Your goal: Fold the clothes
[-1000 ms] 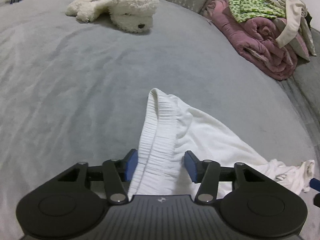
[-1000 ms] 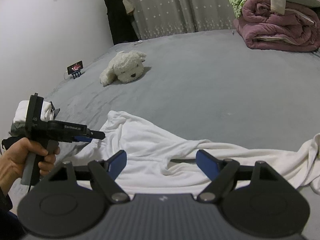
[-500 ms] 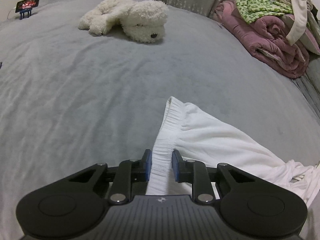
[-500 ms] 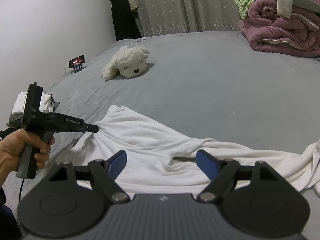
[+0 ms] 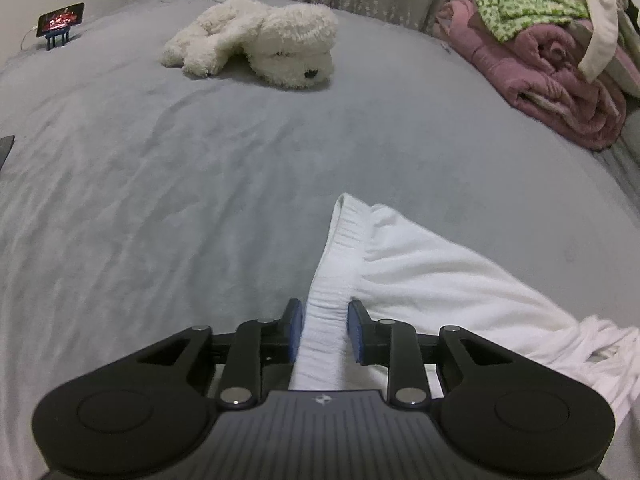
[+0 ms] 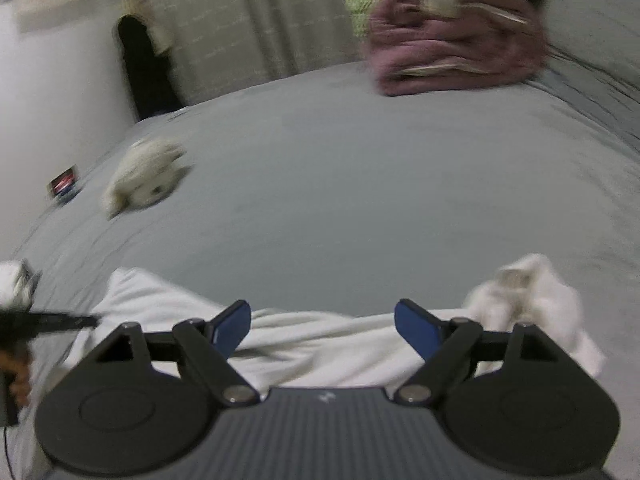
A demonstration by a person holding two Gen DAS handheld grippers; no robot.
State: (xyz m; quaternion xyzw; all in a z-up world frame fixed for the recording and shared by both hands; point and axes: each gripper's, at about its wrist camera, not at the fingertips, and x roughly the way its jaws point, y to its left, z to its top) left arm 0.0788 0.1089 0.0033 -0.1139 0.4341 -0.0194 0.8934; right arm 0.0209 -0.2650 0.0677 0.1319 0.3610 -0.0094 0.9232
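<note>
Left wrist view: left gripper (image 5: 323,330) clamps white garment's (image 5: 420,272) ribbed elastic waistband; right gripper (image 6: 322,330) gapes wide above it.

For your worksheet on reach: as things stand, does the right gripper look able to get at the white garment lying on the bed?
Probably yes. The right gripper is open just over the white garment, with only cloth between its fingers and nothing else in the way.

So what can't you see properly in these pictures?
- Phone screen, left wrist view: too small to read.
- Plush dog, right wrist view: blurred by motion.
- White garment, both views: near part hidden behind the grippers.
- Hand, right wrist view: cut off by the edge.
</note>
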